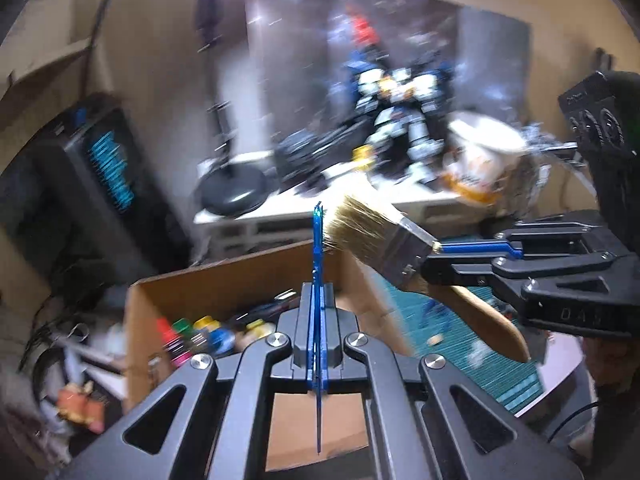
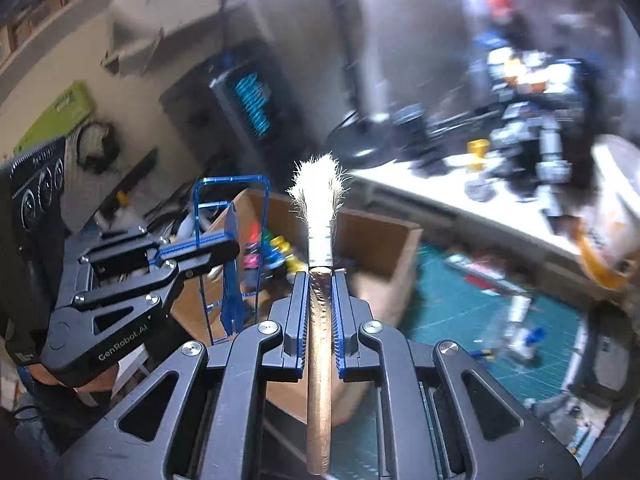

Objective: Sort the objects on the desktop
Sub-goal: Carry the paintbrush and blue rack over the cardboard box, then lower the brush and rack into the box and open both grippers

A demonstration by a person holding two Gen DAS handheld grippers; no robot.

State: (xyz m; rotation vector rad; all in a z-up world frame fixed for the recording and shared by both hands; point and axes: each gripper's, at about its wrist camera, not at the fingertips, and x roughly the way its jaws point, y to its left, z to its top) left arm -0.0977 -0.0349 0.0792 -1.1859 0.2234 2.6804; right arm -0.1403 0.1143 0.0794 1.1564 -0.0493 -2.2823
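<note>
Left wrist view: the left gripper [image 1: 317, 276] is clamped on a thin blue plastic frame [image 1: 317, 240] above the cardboard box [image 1: 224, 284] — right wrist view: the right gripper [image 2: 320, 284] pinches a paintbrush [image 2: 319, 216] by its wooden handle, over the same box.

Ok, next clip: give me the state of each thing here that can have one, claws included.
Left claw: shut on a thin blue plastic frame, held upright.
Right claw: shut on the paintbrush by its wooden handle, bristles pointing away.
Cardboard box: open at the top, holding small paint bottles.
Robot figure: standing upright on the white shelf.
</note>
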